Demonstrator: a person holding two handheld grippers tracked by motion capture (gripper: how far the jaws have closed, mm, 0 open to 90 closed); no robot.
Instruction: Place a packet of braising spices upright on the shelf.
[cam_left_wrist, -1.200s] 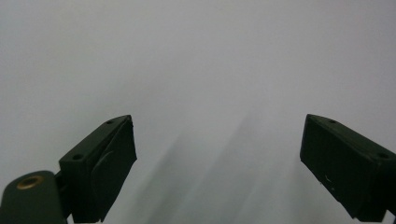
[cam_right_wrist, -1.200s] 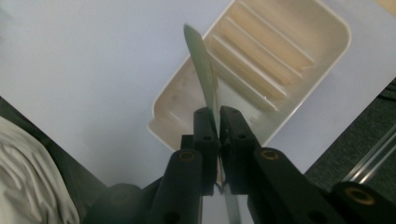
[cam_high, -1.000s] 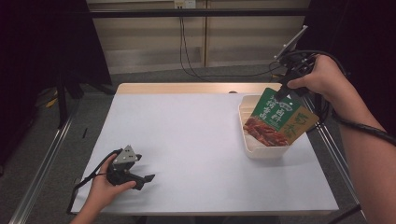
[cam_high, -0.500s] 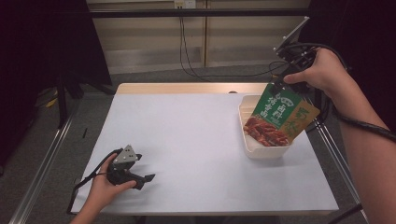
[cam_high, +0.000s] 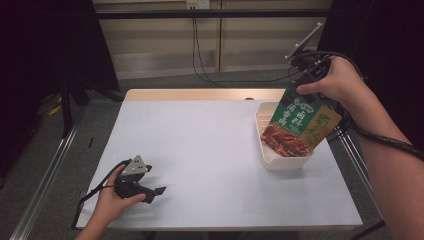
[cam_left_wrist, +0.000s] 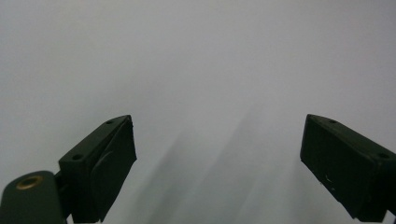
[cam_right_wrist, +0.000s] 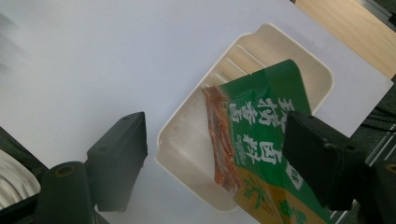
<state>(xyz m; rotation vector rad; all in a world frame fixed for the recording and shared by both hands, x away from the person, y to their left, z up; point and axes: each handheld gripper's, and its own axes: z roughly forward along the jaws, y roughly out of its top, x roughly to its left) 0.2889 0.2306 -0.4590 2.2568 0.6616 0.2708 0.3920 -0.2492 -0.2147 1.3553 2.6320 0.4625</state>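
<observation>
A green and orange food packet (cam_high: 295, 125) stands tilted in a cream plastic tray (cam_high: 285, 162) at the table's right side. My right gripper (cam_high: 306, 75) hovers just above the packet's top edge. Its jaws have just been opening and now stand apart, with the pads off the packet. Looking down along the right gripper (cam_right_wrist: 215, 123), I see the packet (cam_right_wrist: 261, 126) leaning across the tray (cam_right_wrist: 280, 37) below. My left gripper (cam_high: 155, 195) rests on the white table near the front left, held by a hand. The left gripper (cam_left_wrist: 217, 135) is open with nothing between its jaws.
The white table top (cam_high: 200, 145) stretches between the two hands. A wooden strip (cam_high: 195, 94) runs along its far edge, with cables and dark stands behind. The tray sits close to the table's right edge.
The right gripper's jaws opened and let go of the packet, which now leans in the tray. The right hand lifted slightly. The left hand stayed put.
</observation>
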